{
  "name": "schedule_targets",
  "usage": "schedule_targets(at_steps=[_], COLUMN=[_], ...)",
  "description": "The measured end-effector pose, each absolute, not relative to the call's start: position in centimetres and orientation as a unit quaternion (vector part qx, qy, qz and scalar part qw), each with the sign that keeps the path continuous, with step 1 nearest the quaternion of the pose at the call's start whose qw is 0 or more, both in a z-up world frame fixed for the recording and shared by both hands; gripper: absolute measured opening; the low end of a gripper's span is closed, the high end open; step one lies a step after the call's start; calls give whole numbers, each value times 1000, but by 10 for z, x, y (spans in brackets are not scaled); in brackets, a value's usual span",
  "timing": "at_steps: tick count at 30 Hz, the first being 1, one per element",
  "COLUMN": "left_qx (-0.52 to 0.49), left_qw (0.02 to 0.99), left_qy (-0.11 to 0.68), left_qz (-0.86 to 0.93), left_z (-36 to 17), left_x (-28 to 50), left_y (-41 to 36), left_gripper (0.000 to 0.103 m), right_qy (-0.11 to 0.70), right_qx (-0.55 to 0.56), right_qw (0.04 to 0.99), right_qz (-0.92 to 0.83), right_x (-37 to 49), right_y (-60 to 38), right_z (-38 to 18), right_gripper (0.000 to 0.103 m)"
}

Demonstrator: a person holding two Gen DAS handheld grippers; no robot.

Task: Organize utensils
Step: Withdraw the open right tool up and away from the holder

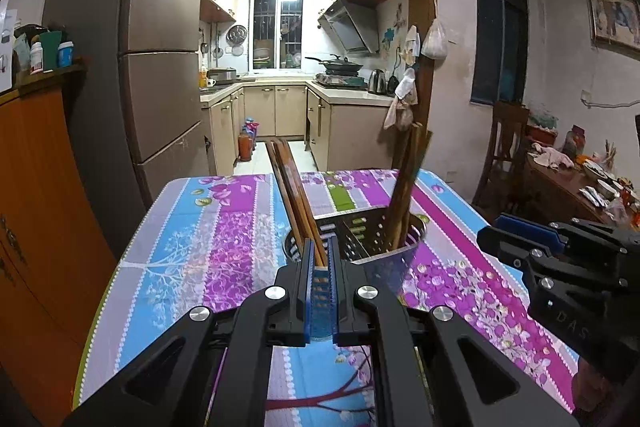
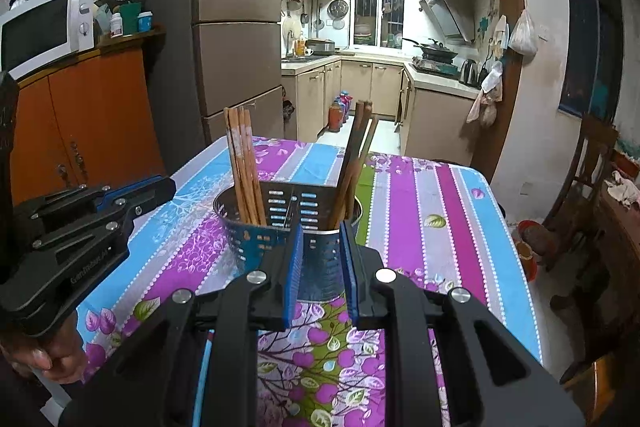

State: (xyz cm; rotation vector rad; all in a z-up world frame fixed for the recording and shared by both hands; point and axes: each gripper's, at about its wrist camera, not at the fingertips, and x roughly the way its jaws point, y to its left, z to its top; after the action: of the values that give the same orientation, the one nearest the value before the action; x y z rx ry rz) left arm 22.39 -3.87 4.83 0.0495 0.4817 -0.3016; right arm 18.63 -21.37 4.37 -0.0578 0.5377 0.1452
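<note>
A perforated metal utensil holder (image 1: 380,243) (image 2: 276,243) with a divider stands on the floral tablecloth (image 1: 200,227) (image 2: 420,207). Light wooden chopsticks (image 1: 290,183) (image 2: 244,167) lean in its left compartment. Darker chopsticks (image 1: 404,187) (image 2: 354,163) stand in its right one. My left gripper (image 1: 320,255) (image 2: 170,187) is shut just in front of the holder's left side. The right wrist view shows it apart from the chopsticks and empty. My right gripper (image 2: 320,255) (image 1: 490,233) has a narrow gap with nothing in it. It hovers before the holder's near wall without touching it.
An orange cabinet (image 1: 40,187) (image 2: 88,115) with a microwave (image 2: 36,31) stands left of the table, with a fridge (image 1: 160,67) behind. A wooden chair (image 1: 504,147) (image 2: 588,167) and a cluttered side table (image 1: 580,183) are to the right. A hand (image 2: 52,355) holds the left gripper.
</note>
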Motion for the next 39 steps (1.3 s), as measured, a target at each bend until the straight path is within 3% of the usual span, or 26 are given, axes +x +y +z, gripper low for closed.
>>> schedule_targets(at_steps=[13, 39], left_qx=[33, 27], left_qw=[957, 951], left_qy=[235, 242], left_qz=[-167, -189], left_z=[34, -3], left_x=[187, 127], left_y=[-47, -46], left_gripper=[8, 11], right_qy=[268, 264], right_qx=[-14, 5], right_qw=[960, 960], right_qz=[83, 97], right_x=[156, 104], right_y=[-218, -217], right_z=[24, -3], right_gripper=[18, 31])
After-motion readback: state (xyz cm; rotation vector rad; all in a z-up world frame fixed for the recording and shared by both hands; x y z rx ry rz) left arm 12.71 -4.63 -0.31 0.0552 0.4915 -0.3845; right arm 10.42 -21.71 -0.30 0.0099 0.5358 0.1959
